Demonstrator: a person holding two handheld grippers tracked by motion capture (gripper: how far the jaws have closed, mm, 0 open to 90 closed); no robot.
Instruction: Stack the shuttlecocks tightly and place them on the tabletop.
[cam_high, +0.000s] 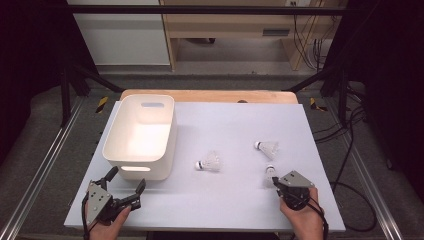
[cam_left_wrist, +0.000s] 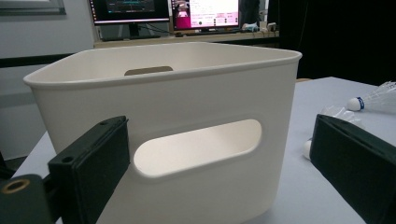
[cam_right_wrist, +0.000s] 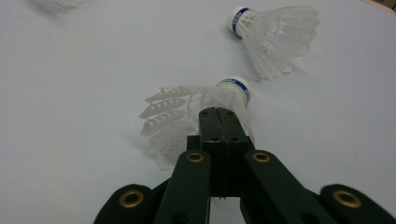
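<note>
My right gripper (cam_right_wrist: 219, 112) has its jaws pressed together on the feathers of a shuttlecock (cam_right_wrist: 196, 109), cork pointing away. A second shuttlecock (cam_right_wrist: 275, 35) lies beyond it on the pale table (cam_right_wrist: 84, 70), apart.

grey floor (cam_high: 215, 82), wooden shelving (cam_high: 235, 30), monitors (cam_left_wrist: 168, 11) behind.

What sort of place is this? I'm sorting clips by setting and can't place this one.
Probably a lab or workshop set up for recording. A white table sits inside a frame of metal rails, cables trail over the floor, and computer monitors glow on a desk behind the white bin.
</note>
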